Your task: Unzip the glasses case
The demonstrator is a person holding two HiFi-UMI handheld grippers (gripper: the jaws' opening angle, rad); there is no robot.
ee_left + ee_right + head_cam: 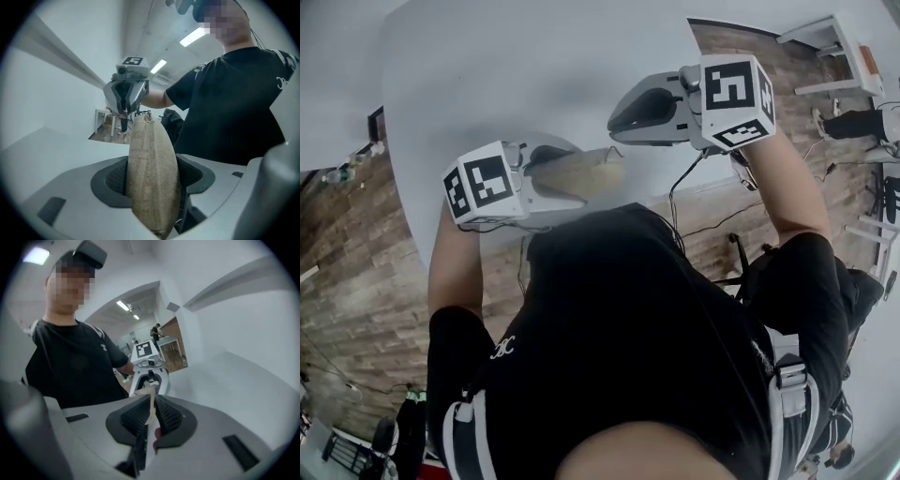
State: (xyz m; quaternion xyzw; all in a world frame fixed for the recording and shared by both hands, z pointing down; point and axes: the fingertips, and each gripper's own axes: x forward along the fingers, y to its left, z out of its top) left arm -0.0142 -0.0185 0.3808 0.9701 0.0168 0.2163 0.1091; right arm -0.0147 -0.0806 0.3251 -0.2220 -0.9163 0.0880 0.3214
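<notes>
The beige fabric glasses case (584, 173) is clamped on edge between the jaws of my left gripper (581, 187), lifted off the white table (534, 75). In the left gripper view the case (152, 173) fills the gap between the black pads, its seam facing the camera and a small zipper pull (149, 115) at its far tip. My right gripper (617, 114) hangs higher and to the right, apart from the case. Its pads (136, 416) stand almost together with nothing between them. The two grippers face each other.
The table's front edge runs just below both grippers, with wood floor (356, 244) beneath. White furniture (834, 42) and cables (694, 183) lie at the right. The person's black-shirted torso (619, 328) fills the lower middle.
</notes>
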